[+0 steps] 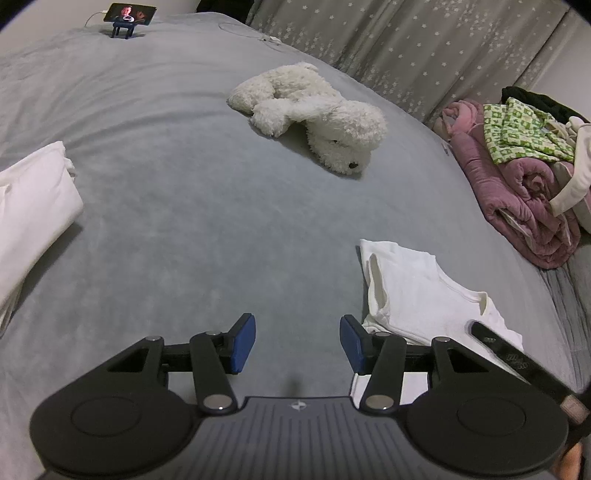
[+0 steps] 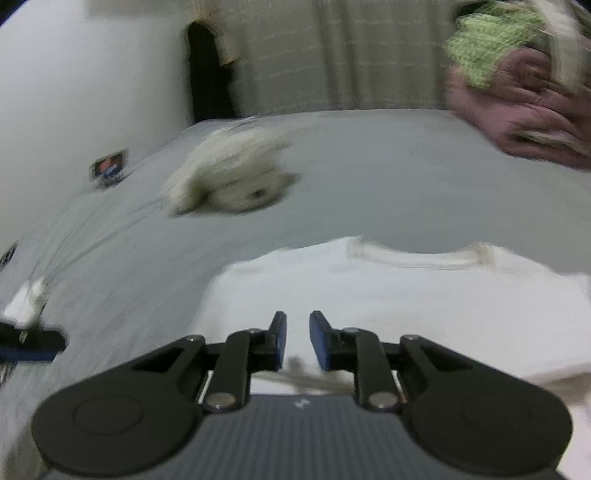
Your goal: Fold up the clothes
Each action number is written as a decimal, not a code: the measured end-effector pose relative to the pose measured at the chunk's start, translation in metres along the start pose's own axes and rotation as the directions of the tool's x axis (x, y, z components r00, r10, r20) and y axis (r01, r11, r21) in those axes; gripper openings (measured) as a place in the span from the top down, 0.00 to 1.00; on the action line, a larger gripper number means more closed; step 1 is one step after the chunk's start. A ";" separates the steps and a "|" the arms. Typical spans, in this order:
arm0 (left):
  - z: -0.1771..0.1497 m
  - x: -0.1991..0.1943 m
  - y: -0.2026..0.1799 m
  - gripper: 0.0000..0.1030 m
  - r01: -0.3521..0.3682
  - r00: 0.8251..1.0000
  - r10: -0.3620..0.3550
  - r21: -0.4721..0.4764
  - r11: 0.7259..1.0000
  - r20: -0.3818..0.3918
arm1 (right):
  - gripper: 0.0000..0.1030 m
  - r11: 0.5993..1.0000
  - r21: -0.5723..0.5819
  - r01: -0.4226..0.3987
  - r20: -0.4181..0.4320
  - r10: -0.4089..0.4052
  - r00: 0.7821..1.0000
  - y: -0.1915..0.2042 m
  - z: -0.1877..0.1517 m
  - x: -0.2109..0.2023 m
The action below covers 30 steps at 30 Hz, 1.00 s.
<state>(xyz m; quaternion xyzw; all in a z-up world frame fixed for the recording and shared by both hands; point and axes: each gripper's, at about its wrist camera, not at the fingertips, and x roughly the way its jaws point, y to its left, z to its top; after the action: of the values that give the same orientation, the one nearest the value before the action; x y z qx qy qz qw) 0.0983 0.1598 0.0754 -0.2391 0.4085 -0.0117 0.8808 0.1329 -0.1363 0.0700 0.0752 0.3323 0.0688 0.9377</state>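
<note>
On the grey bed (image 1: 166, 221), a folded white shirt (image 1: 417, 291) lies flat just right of the left gripper (image 1: 297, 343), whose jaws stand wide and empty. Over that shirt hangs the right gripper (image 2: 297, 339), its jaws narrowly parted, gripping nothing. Farther off lie a white plush dog (image 1: 314, 114) and a pink quilt (image 1: 517, 195).

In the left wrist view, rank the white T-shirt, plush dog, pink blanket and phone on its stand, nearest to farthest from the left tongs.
1. White T-shirt, just right of the left tongs.
2. Plush dog, mid-bed ahead.
3. Pink blanket, far right edge; close to the dog's rank.
4. Phone on its stand, far corner, upper left.
</note>
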 end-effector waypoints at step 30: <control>-0.011 0.011 -0.014 0.52 -0.022 0.999 0.023 0.061 0.998 -0.027 | 0.83 0.939 0.148 0.311 -0.054 -0.306 0.950 -0.174 -0.002 -0.029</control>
<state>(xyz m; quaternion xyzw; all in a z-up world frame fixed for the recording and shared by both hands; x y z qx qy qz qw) 0.0996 0.1406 0.0672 -0.2075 0.4226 -0.0173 0.8821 0.1232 -0.3113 0.0541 0.0936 0.3583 -0.1039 0.9231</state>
